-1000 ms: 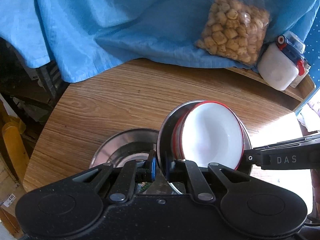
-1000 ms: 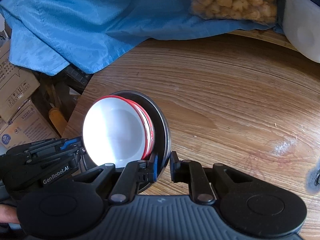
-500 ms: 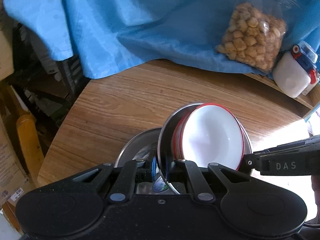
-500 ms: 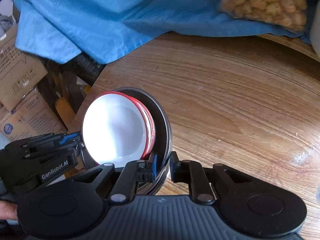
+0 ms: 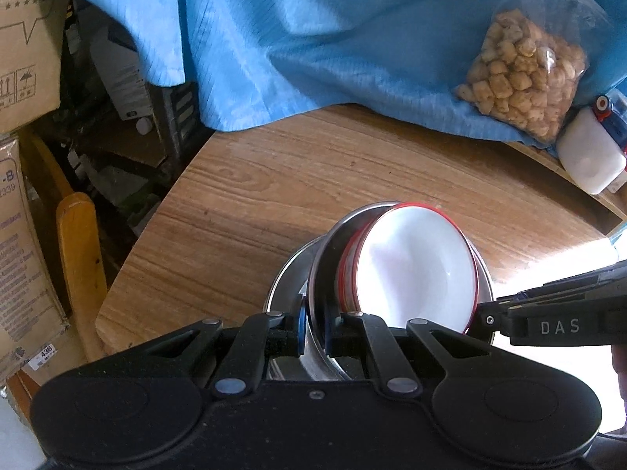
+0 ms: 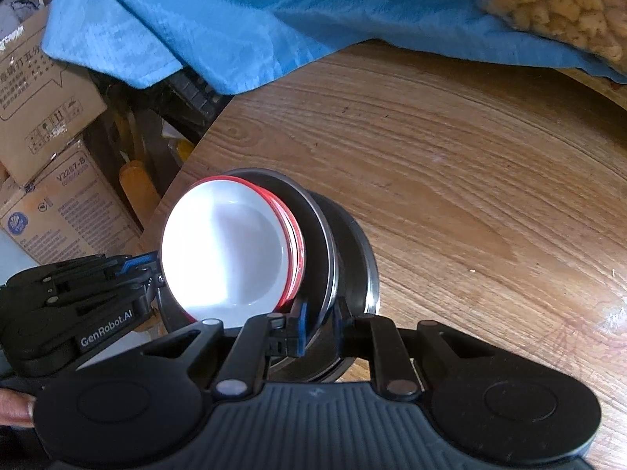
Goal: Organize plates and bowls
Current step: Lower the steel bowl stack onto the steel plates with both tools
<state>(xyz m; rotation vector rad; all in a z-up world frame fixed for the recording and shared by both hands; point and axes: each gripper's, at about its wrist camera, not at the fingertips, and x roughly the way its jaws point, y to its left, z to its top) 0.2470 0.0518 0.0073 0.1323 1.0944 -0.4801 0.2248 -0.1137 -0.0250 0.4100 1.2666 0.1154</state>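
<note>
A stack of white bowls with red rims (image 5: 415, 270) (image 6: 223, 258) sits inside a steel bowl (image 5: 323, 262) (image 6: 319, 235), and the whole stack is tilted above the wooden table (image 5: 313, 180) (image 6: 450, 164). My left gripper (image 5: 313, 333) is shut on the steel bowl's rim at one side. My right gripper (image 6: 319, 329) is shut on the rim at the opposite side. Each gripper also shows in the other's view: the right gripper (image 5: 486, 319) and the left gripper (image 6: 154, 278). A second steel bowl (image 5: 286, 286) (image 6: 362, 246) lies just under the held stack. I cannot tell whether they touch.
A blue cloth (image 5: 313, 39) covers the table's far side, with a bag of snacks (image 5: 521, 74) and a white lidded container (image 5: 591, 156) on it. Cardboard boxes (image 6: 47, 90) and a yellow wooden piece (image 5: 78, 243) stand beyond the table's left edge.
Both grippers have carried the stack leftward toward the table's left edge. The second steel bowl, earlier beside the stack, is now mostly beneath it.
</note>
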